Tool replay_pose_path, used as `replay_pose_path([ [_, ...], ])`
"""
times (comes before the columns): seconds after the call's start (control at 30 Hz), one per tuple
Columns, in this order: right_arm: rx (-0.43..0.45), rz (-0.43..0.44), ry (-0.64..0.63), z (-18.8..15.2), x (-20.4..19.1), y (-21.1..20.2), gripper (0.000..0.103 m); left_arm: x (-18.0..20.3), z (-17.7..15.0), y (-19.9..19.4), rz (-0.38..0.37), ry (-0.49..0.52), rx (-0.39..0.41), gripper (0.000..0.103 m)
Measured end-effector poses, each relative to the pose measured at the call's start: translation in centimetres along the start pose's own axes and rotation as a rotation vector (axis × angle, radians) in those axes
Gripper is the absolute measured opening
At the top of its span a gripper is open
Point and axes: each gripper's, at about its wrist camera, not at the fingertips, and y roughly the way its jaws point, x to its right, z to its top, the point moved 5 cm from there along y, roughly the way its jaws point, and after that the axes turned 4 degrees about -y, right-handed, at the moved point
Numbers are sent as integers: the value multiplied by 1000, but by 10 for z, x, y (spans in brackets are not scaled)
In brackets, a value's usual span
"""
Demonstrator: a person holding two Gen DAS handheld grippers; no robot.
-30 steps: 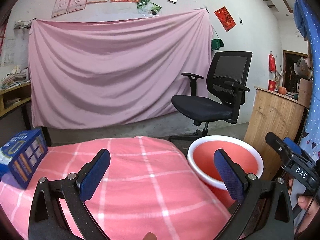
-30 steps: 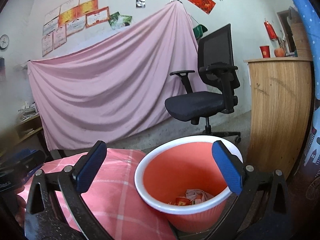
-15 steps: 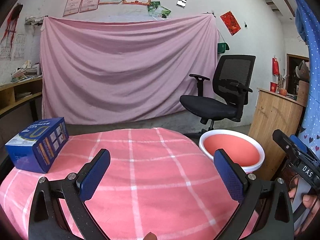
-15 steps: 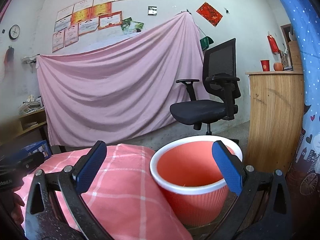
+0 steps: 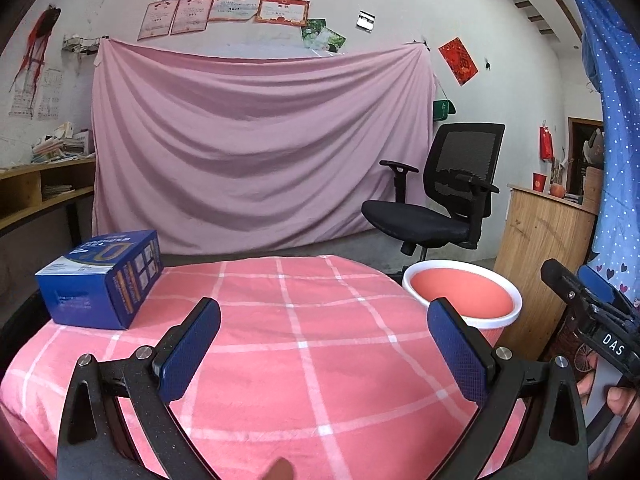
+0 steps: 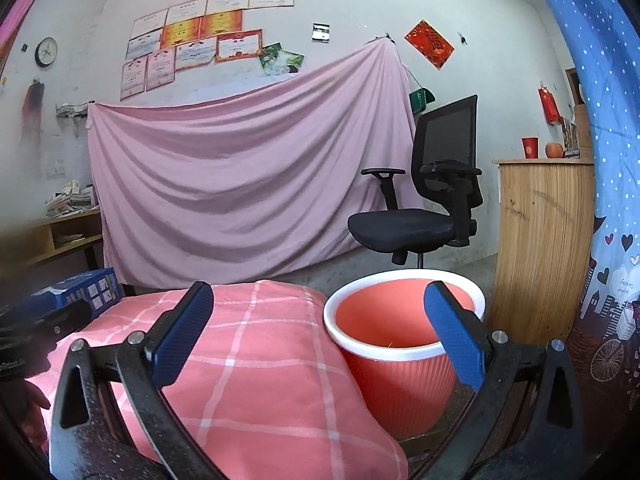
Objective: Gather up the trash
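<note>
Landmark: round table under pink checked cloth (image 5: pixel 304 344). All places given relative to it.

Bin (image 5: pixel 464 300): salmon, white rim, stands upright on the floor just beside the table's right edge, rim a little under cloth level. From the right wrist view the inside wall shows; the bottom is hidden, so contents cannot be told.

Blue carton (image 5: pixel 102 278): on the table's far-left part, lying flat, long axis running from near-left to far-right. Only loose item seen on the cloth; judged the likely trash candidate, though it may not be trash. No other scraps visible on the table.

Left gripper (image 5: pixel 324 354): over the table's near edge, level, aimed across the cloth toward the pink sheet. Fingers spread wide, nothing between the pads. Carton lies ahead and to the left of its left finger, well apart.

Right gripper (image 6: pixel 320 340): at the table's right side, right finger in front of the bin in its own view. Fingers wide apart, nothing held.

Judgement: left hand is the nearer to the carton; reaching it calls for a swing left and forward, with the grip set across the short side.
</note>
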Motion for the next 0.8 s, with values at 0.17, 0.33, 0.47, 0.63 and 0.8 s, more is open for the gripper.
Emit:
replay_pose_path([
  [0.17, -7, -1, 3, -3, -12, -10, 103, -7, -8, -17, 2, 26, 26, 101],
  [0.33, -36, 3, 32, -11, -23, -20, 103, -19, -15, -31, 13, 24, 34, 101],
  [0.47, -49, 14, 6, -16, -38, -26, 103, -29, -22, -32, 21, -1, 15, 101],
  [0.63, -70, -8, 5, -24, -45, -28, 103, -34, -28, -33, 29, -8, 9, 101],
  [0.8, -101, -26, -6, -32, -47, -19, 103, -31, -34, -27, 26, 4, -5, 101],
])
